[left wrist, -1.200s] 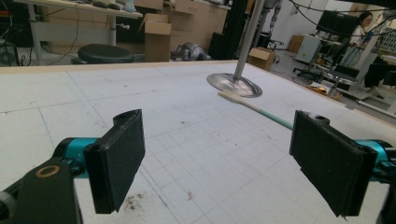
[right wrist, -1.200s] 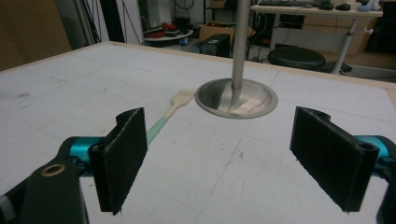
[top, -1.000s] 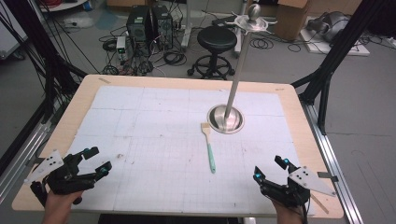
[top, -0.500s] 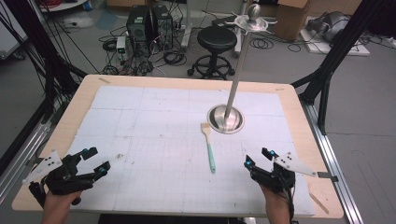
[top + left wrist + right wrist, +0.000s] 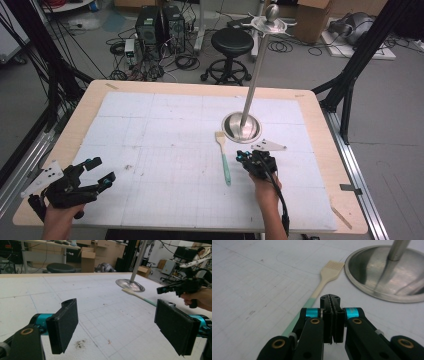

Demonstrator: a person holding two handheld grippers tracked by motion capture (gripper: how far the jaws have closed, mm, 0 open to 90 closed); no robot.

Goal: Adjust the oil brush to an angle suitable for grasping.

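Now my right tongs (image 5: 248, 159) have travelled up from the desk's (image 5: 165, 87) near edge and sit just right of the brush (image 5: 224, 157), jaws pressed together on nothing. I judge a pickup is coming, though they must open first. My left tongs (image 5: 95, 172) stay at the near left corner, jaws spread wide and empty. I count one brush, lying bristles toward the stand (image 5: 242, 126), beside its round base; one stand; two tongs.
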